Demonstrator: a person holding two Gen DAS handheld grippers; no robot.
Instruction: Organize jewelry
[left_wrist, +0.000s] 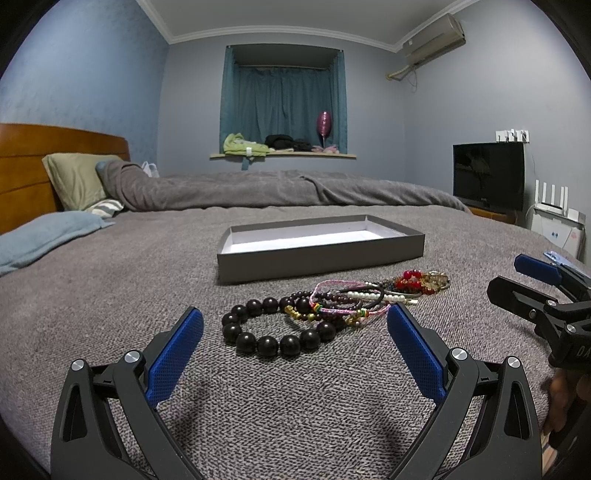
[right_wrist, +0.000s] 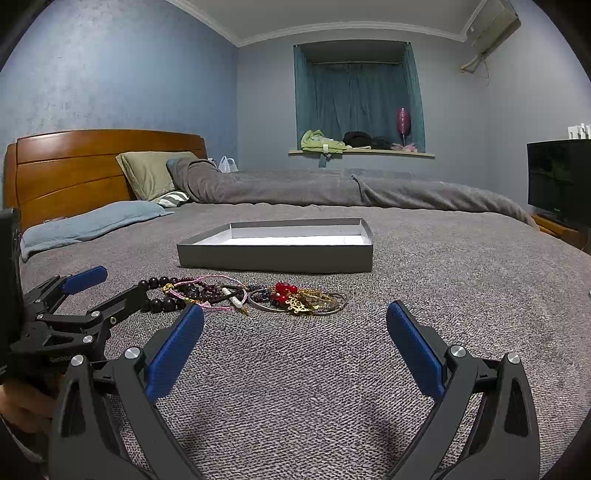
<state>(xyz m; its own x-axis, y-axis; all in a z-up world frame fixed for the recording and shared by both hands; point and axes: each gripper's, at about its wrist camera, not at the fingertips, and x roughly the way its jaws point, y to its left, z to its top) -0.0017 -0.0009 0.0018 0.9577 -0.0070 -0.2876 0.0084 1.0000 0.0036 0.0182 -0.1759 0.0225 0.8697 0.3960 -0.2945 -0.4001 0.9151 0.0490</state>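
A pile of jewelry lies on the grey bedspread: a dark wooden bead bracelet (left_wrist: 275, 330), pink cord bracelets (left_wrist: 343, 299), a pearl strand, red beads (left_wrist: 410, 278) and gold and metal bangles (right_wrist: 306, 299). Behind it sits a shallow grey box (left_wrist: 317, 254) with a white inside, holding nothing; it also shows in the right wrist view (right_wrist: 275, 256). My left gripper (left_wrist: 295, 321) is open, its fingers straddling the dark bead bracelet just in front of it. My right gripper (right_wrist: 295, 317) is open and holds nothing, just short of the bangles.
The bed carries a folded grey duvet (left_wrist: 258, 188), pillows (left_wrist: 74, 181) and a blue towel (left_wrist: 44, 236) near the wooden headboard (right_wrist: 92, 166). A TV (left_wrist: 487, 175) and white router stand at the right. The right gripper shows at the right edge of the left view (left_wrist: 535, 295).
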